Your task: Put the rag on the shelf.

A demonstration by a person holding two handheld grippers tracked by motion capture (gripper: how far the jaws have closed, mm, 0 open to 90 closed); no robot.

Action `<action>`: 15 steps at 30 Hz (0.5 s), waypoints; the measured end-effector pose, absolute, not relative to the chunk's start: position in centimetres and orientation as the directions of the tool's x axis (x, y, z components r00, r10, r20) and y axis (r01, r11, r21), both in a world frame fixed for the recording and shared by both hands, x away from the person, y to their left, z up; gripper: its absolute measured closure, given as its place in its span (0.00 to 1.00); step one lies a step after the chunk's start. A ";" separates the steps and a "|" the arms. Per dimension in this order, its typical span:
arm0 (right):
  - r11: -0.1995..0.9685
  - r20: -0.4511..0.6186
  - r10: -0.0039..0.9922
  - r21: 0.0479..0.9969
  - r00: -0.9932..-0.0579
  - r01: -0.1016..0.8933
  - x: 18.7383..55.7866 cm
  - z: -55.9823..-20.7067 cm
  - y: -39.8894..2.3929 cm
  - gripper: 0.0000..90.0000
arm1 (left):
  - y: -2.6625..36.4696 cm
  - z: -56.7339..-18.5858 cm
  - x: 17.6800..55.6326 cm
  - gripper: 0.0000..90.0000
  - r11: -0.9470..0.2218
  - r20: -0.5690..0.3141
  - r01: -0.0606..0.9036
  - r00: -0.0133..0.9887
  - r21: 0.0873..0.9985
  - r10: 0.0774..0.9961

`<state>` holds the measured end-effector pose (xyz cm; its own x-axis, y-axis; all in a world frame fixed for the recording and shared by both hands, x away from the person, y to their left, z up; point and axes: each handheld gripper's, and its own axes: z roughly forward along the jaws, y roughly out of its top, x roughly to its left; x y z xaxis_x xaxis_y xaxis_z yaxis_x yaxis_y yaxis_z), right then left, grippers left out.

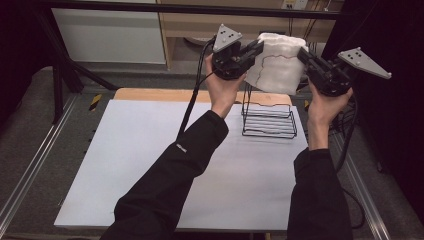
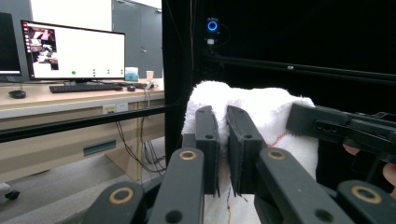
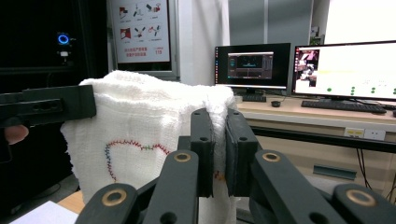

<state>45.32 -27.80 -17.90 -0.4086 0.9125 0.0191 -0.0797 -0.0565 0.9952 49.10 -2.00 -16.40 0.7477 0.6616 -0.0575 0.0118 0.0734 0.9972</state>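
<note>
High view: white towel [image 1: 278, 62] hangs stretched btwn left gripper [image 1: 252, 51] & right gripper [image 1: 306, 56], each clamped on a top corner, long edge running across. Wire rack [image 1: 268, 119] sits directly below on table [image 1: 150, 165]; both hands equally near.

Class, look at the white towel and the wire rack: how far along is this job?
Done: the towel is off the table, with the left gripper and right gripper each shut on an upper corner.
In hand: it hangs spread between them, above and behind the wire rack.
Left: probably draping it over the rack, which has nothing on it.
</note>
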 end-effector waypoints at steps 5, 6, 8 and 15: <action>-0.062 0.025 0.913 0.995 -0.407 -0.077 46.7 -17.7 -28.0 0.93 | -2.4 -16.4 50.2 0.93 0.075 -0.062 0.016 0.743 0.997 0.666; -0.062 0.026 0.913 0.995 -0.406 -0.075 46.9 -17.7 -28.0 0.93 | -2.5 -16.3 50.5 0.93 0.075 -0.061 0.015 0.742 0.997 0.668; -0.063 0.029 0.913 0.995 -0.407 -0.071 47.5 -17.6 -28.1 0.93 | -2.7 -16.4 50.9 0.93 0.073 -0.061 0.016 0.737 0.997 0.673; -0.051 0.026 0.916 0.997 -0.401 -0.050 49.1 -17.8 -28.3 0.93 | -2.9 -16.7 52.5 0.93 0.077 -0.079 0.037 0.729 0.996 0.680</action>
<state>49.14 -28.35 -17.82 -0.4008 0.9158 0.0264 -0.0499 -0.0506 0.9975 52.47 -2.90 -16.67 0.7294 0.6795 -0.0792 0.0368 0.0766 0.9964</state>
